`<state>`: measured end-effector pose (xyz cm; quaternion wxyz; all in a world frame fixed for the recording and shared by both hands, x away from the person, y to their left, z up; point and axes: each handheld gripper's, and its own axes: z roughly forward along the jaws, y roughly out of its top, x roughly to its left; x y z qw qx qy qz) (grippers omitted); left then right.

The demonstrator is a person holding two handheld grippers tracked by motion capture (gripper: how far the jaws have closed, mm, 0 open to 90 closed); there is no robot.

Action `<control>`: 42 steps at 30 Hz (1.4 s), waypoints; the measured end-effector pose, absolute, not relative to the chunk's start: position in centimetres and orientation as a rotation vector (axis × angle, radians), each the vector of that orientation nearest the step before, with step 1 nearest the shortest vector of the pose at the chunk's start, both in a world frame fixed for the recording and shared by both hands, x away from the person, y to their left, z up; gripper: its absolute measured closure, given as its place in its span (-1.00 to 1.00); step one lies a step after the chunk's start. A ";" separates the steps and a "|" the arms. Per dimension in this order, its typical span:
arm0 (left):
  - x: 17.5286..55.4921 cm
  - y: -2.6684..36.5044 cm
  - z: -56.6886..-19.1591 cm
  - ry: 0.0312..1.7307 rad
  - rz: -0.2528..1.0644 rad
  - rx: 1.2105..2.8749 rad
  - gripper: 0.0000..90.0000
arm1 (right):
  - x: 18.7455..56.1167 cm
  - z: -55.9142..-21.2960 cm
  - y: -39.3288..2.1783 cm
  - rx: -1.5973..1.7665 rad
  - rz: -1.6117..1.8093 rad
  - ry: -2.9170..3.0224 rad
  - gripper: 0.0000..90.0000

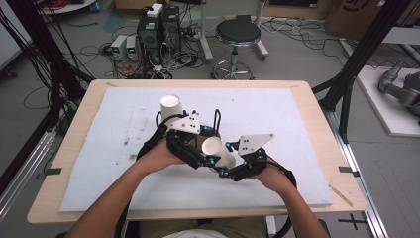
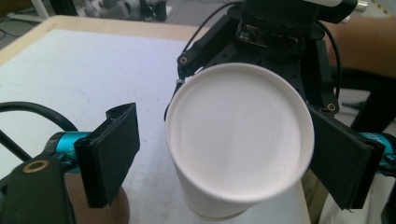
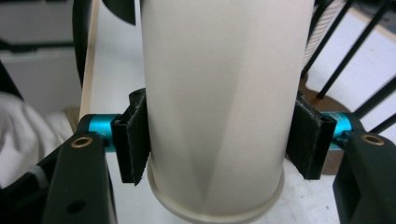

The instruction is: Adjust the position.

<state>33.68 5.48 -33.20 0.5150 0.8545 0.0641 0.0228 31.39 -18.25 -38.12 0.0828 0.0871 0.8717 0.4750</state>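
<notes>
Handover step: right gripper (image 3: 217,140) clamps paper cup (image 3: 219,93); left gripper (image 2: 233,154) released. Next likely: left withdraws clear.

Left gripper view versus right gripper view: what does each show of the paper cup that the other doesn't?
Left gripper view: the cup's flat round base, end-on, with the left gripper open, its left pad standing clear. Right gripper view: the cup's side wall and rolled rim, the right gripper's pads pressing on either side. Both: the same white cup above the white mat.
</notes>
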 end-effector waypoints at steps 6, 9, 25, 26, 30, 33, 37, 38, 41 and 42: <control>33.4 5.2 -33.3 0.108 0.010 2.096 -0.67 | 31.2 -38.4 -17.7 0.220 1.397 2.646 -0.26; 33.4 5.0 -33.4 0.098 -0.008 2.110 -0.65 | 31.1 -38.3 -17.7 0.203 1.415 2.656 -0.26; 33.4 4.6 -33.6 0.046 -0.067 2.173 -0.24 | 31.1 -38.6 -17.7 0.188 1.382 2.702 -0.26; 33.4 4.6 -33.6 0.046 -0.068 2.174 -0.23 | 31.1 -38.6 -17.7 0.184 1.381 2.708 -0.26; 33.5 4.7 -33.6 0.044 -0.081 2.167 -0.22 | 31.2 -38.6 -17.7 0.186 1.388 2.711 -0.26; 33.7 4.9 -33.5 0.038 -0.076 2.144 -0.23 | 31.2 -38.7 -17.9 0.206 1.423 2.691 -0.39; 34.1 5.6 -33.6 0.071 -0.080 2.053 -0.22 | 31.2 -38.4 -18.5 0.268 1.532 2.628 -0.55; 34.2 5.9 -33.7 0.082 -0.085 2.022 -0.22 | 31.4 -38.1 -19.1 0.292 1.601 2.566 -0.55; 34.4 6.6 -34.0 0.117 -0.090 1.933 -0.22 | 31.5 -37.9 -19.7 0.320 1.652 2.525 -0.55; 34.4 6.9 -34.1 0.123 -0.090 1.910 -0.22 | 31.5 -37.8 -19.9 0.329 1.678 2.510 -0.55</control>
